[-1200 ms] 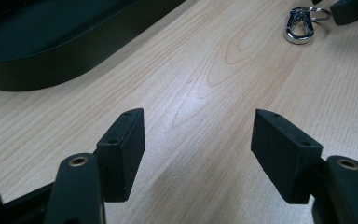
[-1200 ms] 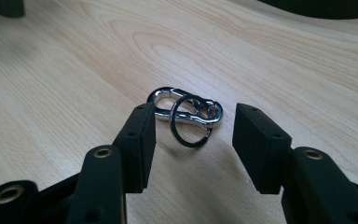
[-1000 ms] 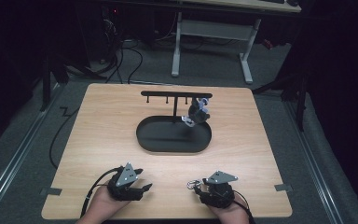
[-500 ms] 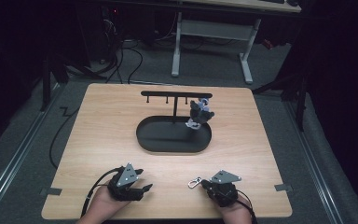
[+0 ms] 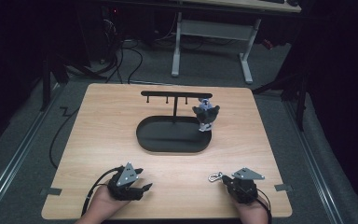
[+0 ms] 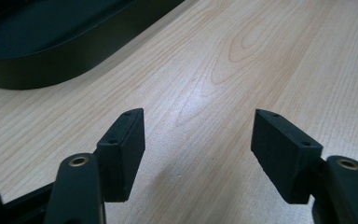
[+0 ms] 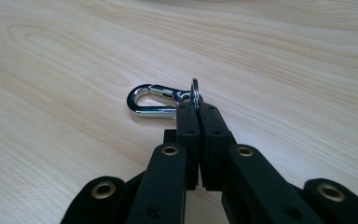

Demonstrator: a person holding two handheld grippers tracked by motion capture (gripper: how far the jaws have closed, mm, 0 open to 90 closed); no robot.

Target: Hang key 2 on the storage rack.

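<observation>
A: What is the right gripper [image 7: 196,108] holding?

B: A small silver snap hook [image 7: 153,100] of shiny chrome metal, with a ring [image 7: 195,92] at one end. In the right gripper view the two black jaws are pressed together on that ring, which stands upright between their tips, and the hook's oval loop lies out to about 10 o'clock from the tips, just above the pale wood.

A: And from above?

B: In the high view the right gripper [image 5: 223,181] sits near the front edge of the wooden table [image 5: 98,126], at about 5 o'clock from the table's middle, held in a hand [image 5: 251,212] that comes in from the bottom. The snap hook [image 5: 214,177] pokes out of it at roughly 10 o'clock, a small bright glint against the wood.

A: The other gripper?

B: The left gripper [image 5: 142,184] is at about 7 o'clock from the table's middle, also in a hand [image 5: 100,207], with a cable looping off behind it. In the left gripper view its jaws stand wide apart with bare tabletop between them, and the edge of a black oval tray [image 6: 51,60] shows at 11 o'clock.

A: What else is on the table?

B: That black oval tray [image 5: 168,142] lies near the middle, and a black T-shaped rack [image 5: 175,95] with short pegs rises from it. A small grey and white toy figure [image 5: 205,116] hangs at the right end of the rack's bar, over the tray's edge at 2 o'clock
</observation>
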